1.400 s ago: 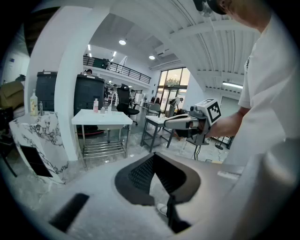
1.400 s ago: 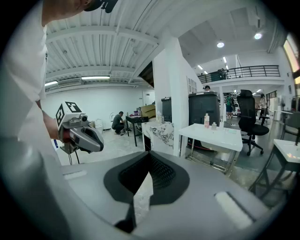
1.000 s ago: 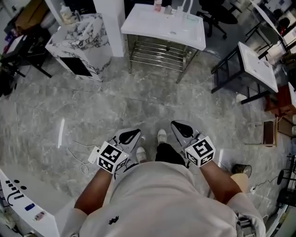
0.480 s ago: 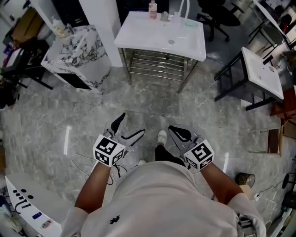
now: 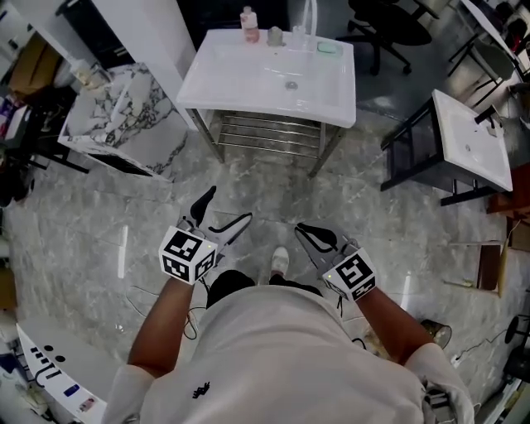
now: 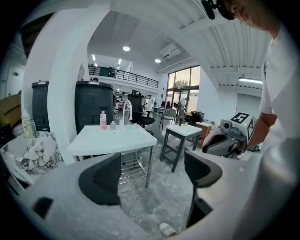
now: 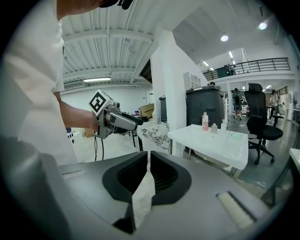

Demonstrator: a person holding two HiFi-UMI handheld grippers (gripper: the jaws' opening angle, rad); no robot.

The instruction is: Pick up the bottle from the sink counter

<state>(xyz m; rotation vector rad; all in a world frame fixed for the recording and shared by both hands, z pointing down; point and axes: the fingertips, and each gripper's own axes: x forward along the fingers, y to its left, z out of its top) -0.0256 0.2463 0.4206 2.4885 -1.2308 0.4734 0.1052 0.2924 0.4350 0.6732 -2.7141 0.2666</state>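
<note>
left tool [image 5: 225, 207] jaws wide apart, empty, right tool [image 5: 306, 231] closed, pink bottle [image 5: 248, 25] on sink counter [image 5: 232, 83]

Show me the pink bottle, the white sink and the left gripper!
pink bottle [image 5: 248, 27]: head view, its body.
white sink [image 5: 257, 98]: head view, bare front rim.
left gripper [image 5: 229, 204]: head view, midway between its fingertips.

Two tongs [image 5: 225, 209] [image 5: 305, 233], one pink bottle [image 5: 248, 23], two white sinks [image 5: 240, 83] [image 5: 474, 142], one marble counter [image 5: 116, 118]
</note>
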